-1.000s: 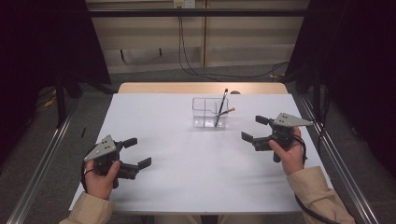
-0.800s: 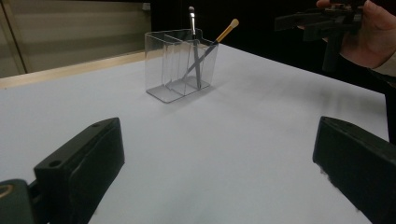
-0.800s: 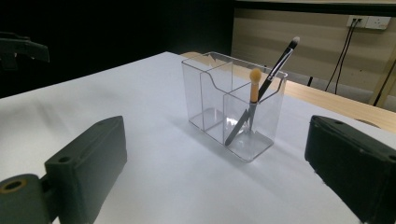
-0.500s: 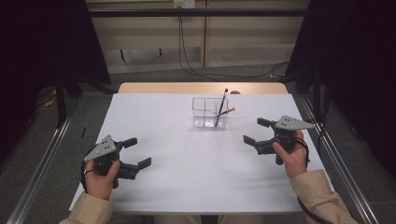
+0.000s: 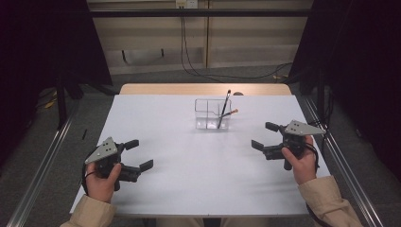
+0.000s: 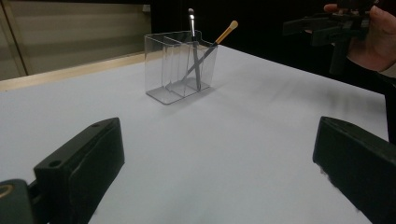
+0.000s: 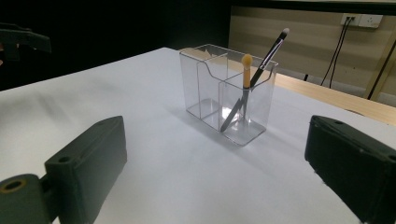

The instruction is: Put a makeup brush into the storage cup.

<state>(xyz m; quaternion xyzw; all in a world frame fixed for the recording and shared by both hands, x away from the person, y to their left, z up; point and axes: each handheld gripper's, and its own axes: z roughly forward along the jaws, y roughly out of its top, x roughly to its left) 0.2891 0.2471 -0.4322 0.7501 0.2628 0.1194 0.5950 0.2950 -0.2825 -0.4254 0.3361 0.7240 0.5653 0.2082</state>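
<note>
Brushes come first: two slim makeup brushes lean in the end compartment of a clear plastic three-compartment holder point(image 5: 212, 114) that stands near the far edge of the counter point(image 5: 189, 179), about midway along it. One is a black-handled brush with a pale tip point(image 7: 273, 50), the taller; the other is a brush with a yellow-orange tip point(image 7: 246, 70), crossing it lower down. I judge both very light, stiff and thin, with smooth handles that could slip or pivot between flat pads, so I would pinch a handle on the stretch above the rim, below the bristles, and lift along its lean. The holder looks light and hard too, likely to slide or tip if a brush drags on its wall; steadying it by an end wall seems wise.

My right gripper point(image 5: 265, 136) sits near the right edge, jaws spread wide and empty, pointing toward the holder. My left gripper point(image 5: 137, 154) rests near the front-left corner, jaws equally wide and empty.
</note>
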